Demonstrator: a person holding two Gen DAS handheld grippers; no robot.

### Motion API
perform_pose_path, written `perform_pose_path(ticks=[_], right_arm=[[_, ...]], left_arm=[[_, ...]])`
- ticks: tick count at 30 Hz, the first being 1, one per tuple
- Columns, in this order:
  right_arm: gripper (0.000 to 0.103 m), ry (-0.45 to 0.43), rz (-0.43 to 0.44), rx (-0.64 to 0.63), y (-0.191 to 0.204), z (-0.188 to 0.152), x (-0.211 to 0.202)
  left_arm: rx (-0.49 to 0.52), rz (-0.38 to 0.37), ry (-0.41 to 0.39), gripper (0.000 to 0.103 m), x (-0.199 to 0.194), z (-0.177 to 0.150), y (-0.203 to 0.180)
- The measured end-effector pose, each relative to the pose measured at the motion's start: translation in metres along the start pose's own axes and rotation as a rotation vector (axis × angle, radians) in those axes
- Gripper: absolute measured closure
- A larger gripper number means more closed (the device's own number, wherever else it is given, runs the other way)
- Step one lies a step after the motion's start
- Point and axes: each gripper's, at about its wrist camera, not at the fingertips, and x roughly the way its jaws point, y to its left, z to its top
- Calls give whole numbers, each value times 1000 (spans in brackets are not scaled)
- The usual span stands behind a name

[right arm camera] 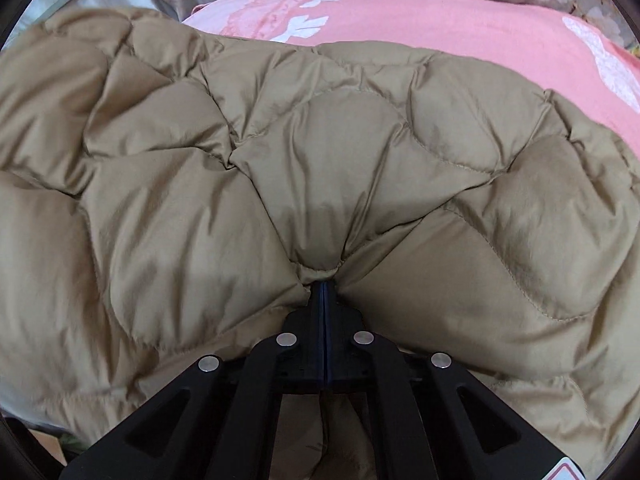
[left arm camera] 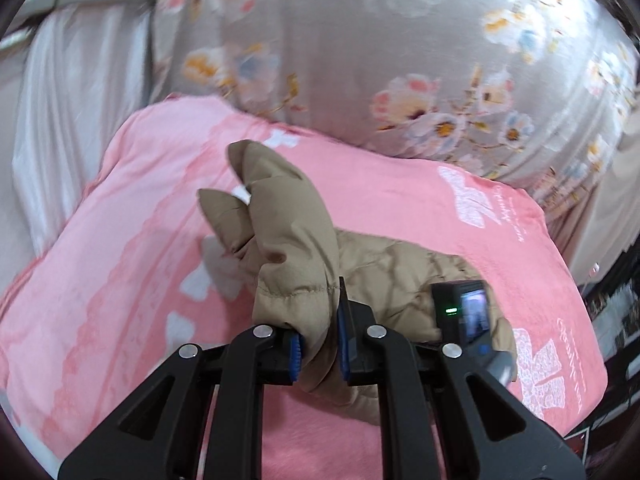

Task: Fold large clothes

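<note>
Two tools (left arm camera: 318, 354) (right arm camera: 325, 292) gripping tan quilted jacket (right arm camera: 320, 168)

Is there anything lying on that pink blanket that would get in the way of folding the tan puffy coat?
Nothing visible does. Both the left gripper and the right gripper are already clamped on the quilted tan coat, and the pink blanket around it shows only its own printed pattern.

A: How's the left gripper (left arm camera: 318, 354)?
B: Tilted downward, its blue pads (left arm camera: 296, 354) squeezing a bunched fold of the tan quilted jacket (left arm camera: 288, 240)

A: And the right gripper (right arm camera: 325, 292)?
B: Angled more steeply down, fingers drawn fully together, nipping a thin pinch of the same jacket at the tips
</note>
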Motion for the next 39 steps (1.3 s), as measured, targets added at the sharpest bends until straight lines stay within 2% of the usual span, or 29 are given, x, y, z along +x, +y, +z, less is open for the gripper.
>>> perform_pose_path(ticks=[4,6,10,13,16,18,22,28,31,39], right_arm=[[102,-8,70,60,-15,-1,-3],[102,-20,65,76,-19,-10,-20],[102,-87,73,56,-25,-48,-73],[102,-86,53,69,-31,-76,-87],[101,-69,0,78,-32,-89,-76],[101,-42,19,106,-34,-96,-62],[101,-50,1,105,-37,-98,-40],[102,-59,114,206,-59,-111,-58],[102,-98,81,209,-68,-125,-86],[102,-200,-75,279,-115,-152,-154]], left_arm=[[54,-23,-25,91,5,8,-28],[68,-32,-32,91,6,12,-37],[84,-39,-35,91,6,17,-41],[107,-39,-37,91,7,17,-50],[137,-37,-40,91,9,17,-65],[157,-47,-35,91,10,16,-74],[209,-82,-21,91,13,15,-101],[284,-128,5,91,26,10,-148],[311,-144,29,91,36,7,-165],[368,-171,144,91,78,-16,-202]])
